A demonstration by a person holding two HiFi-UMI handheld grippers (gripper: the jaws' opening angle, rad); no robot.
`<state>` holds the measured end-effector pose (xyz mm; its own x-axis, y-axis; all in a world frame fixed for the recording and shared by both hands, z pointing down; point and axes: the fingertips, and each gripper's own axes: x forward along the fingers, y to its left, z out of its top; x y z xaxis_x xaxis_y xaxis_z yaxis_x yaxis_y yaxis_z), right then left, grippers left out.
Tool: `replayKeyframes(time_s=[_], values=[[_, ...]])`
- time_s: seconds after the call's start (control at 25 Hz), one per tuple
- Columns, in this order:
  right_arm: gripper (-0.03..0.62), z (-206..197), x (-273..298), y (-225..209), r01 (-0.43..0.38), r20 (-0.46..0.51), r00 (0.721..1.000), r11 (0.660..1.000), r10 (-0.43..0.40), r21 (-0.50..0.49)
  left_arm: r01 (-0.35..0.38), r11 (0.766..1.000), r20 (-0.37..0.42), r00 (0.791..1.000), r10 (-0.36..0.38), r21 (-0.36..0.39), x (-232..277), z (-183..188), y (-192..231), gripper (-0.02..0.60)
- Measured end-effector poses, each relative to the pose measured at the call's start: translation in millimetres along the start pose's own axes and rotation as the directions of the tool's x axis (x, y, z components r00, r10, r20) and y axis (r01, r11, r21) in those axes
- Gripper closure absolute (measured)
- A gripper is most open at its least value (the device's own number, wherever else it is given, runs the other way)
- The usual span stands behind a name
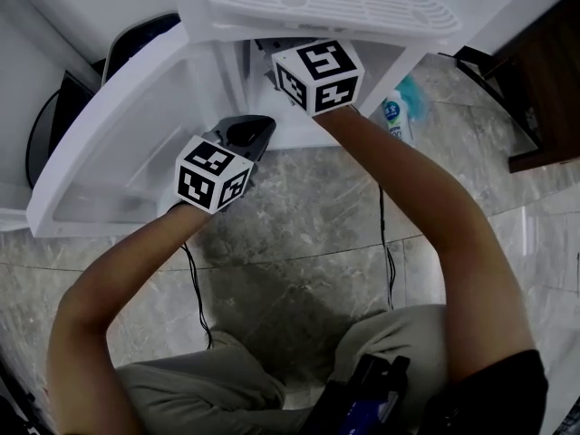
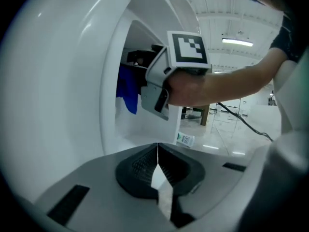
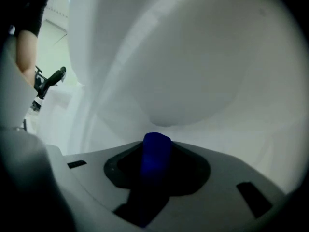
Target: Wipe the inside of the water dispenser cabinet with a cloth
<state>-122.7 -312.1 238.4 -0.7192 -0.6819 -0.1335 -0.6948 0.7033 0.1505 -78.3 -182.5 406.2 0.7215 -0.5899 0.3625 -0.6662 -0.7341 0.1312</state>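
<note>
Two tools, head view: right tool (image 1: pixel 308 72) reaches into cabinet (image 1: pixel 231 89) to wipe, left tool (image 1: pixel 252 134) hovers idle by open door (image 1: pixel 109 143); bottle (image 1: pixel 396 116) on floor, label unreadable | left gripper view: left tool pressed together, empty; blue cloth (image 2: pixel 126 88) hangs from right tool inside cabinet | right gripper view: right tool pinches cloth, facing white inner wall (image 3: pixel 193 57); judged mid-wipe

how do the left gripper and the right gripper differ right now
The left gripper has its jaws shut with nothing between them; the right gripper has its jaws clamped on a blue cloth. The left gripper sits outside the cabinet; the right gripper reaches inside it. Both carry a marker cube.
</note>
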Motion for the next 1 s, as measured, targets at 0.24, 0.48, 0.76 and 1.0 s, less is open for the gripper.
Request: replayKeyframes(time_s=[0.24, 0.48, 0.76, 1.0], values=[[0.485, -10, -54, 13, -0.109, -0.087, 0.990, 0.992, 0.114, 0.063, -0.014, 0.999, 0.073, 0.997, 0.010, 0.053, 4, 27, -14, 0.571], [0.485, -5, -106, 6, -0.116, -0.138, 0.981, 0.982, 0.138, 0.151, -0.049, 0.998, 0.167, 0.985, 0.042, 0.036, 14, 58, -16, 0.337], [0.485, -6, -141, 1, -0.128, -0.169, 0.971, 0.968, 0.167, 0.216, 0.002, 0.994, 0.241, 0.970, -0.029, 0.111, 25, 94, -44, 0.287], [0.485, -6, -152, 19, -0.187, -0.177, 0.961, 0.972, 0.211, 0.139, 0.023, 0.999, 0.269, 0.963, -0.032, 0.038, 35, 107, -54, 0.265]])
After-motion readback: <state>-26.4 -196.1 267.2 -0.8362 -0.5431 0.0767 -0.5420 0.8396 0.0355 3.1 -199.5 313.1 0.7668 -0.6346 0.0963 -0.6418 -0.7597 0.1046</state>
